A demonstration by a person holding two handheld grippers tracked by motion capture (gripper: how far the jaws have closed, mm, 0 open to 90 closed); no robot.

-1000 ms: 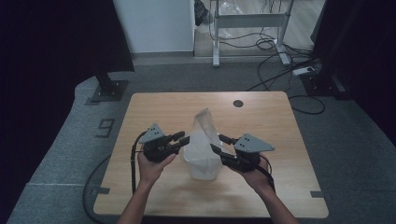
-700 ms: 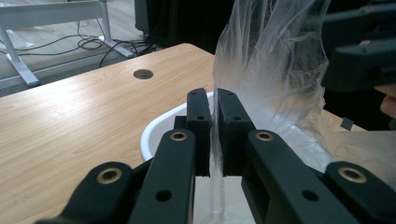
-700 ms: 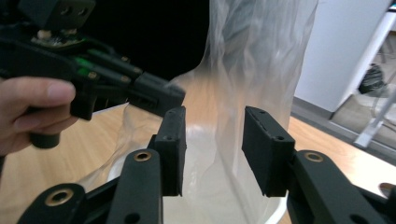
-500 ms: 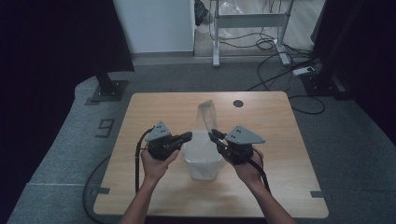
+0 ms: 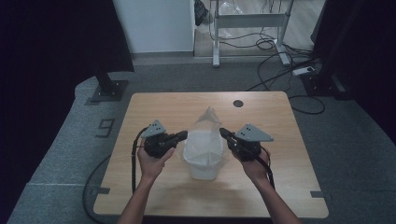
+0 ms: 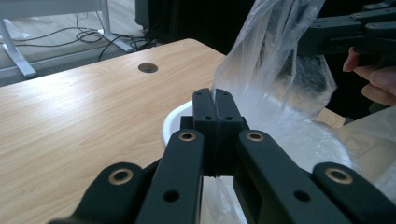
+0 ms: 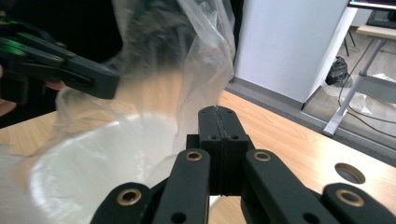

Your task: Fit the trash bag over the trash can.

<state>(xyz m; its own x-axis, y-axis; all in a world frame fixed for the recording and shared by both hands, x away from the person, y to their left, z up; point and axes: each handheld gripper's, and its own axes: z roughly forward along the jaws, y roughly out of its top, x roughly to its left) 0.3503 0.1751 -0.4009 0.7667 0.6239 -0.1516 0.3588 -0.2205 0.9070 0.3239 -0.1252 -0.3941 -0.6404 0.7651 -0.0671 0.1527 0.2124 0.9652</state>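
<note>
Both tongs, left (image 5: 181, 136) and right (image 5: 224, 133), clamp the plastic bag (image 5: 208, 127), apparently partly seated over the white bin (image 5: 203, 164); lining remains unfinished.

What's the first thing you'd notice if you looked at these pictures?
A clear plastic bag sticks up like a tent in the middle of the wooden table, over a white tub. The left gripper and the right gripper each pinch one side of the bag, jaws shut.
</note>
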